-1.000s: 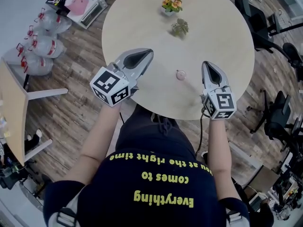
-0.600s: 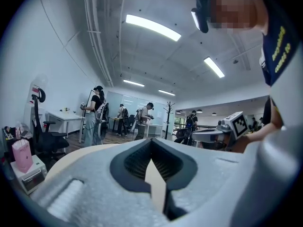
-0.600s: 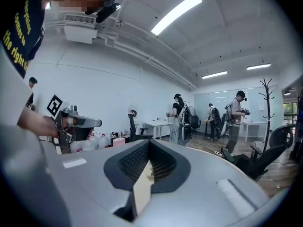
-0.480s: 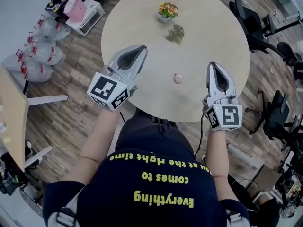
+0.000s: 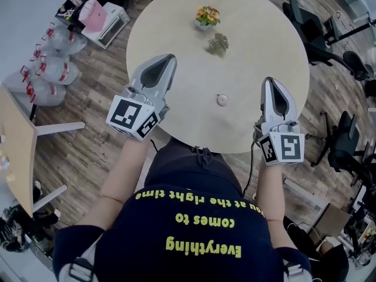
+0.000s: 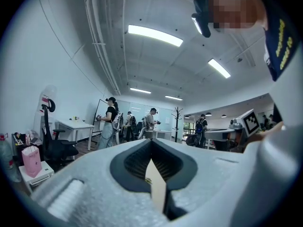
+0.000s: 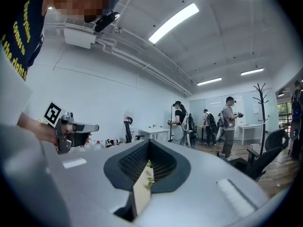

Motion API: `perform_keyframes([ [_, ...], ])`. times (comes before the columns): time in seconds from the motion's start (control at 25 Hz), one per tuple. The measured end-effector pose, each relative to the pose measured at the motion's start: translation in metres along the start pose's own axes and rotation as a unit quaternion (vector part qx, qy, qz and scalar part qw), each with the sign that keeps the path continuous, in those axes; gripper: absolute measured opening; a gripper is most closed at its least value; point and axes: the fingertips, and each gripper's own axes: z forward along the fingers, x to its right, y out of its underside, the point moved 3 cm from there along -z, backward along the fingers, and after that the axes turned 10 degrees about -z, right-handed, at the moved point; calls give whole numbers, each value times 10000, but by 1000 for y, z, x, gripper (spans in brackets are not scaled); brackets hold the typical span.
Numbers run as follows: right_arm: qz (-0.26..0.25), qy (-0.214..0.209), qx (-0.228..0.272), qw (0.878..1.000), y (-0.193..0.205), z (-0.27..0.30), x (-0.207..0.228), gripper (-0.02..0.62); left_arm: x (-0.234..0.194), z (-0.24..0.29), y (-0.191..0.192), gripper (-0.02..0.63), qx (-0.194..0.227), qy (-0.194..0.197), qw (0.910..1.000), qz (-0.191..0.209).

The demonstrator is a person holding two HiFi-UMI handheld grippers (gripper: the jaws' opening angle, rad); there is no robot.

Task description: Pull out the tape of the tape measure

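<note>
On the table [image 5: 264, 51], tape measure [image 5: 221, 100], flowerpot [image 5: 207, 15], plant [image 5: 218, 43]

Head camera above me looks steeply down at round table [image 5: 176, 16]. My 2 gripper cameras face level across office, sharing coat rack [image 6: 178, 122].

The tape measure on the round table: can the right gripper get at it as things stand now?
Probably yes. The tape measure lies alone on the bare table, to the left of the right gripper in the head view, with nothing between them. The jaws are shut, so they must open first.
</note>
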Motion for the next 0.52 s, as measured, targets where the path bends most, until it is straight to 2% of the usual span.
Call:
perform_keyframes([
  [0.52, 19, 167, 3, 9999, 0, 10, -6, 12, -17, -3, 2, 3, -44, -98, 9999, 89],
])
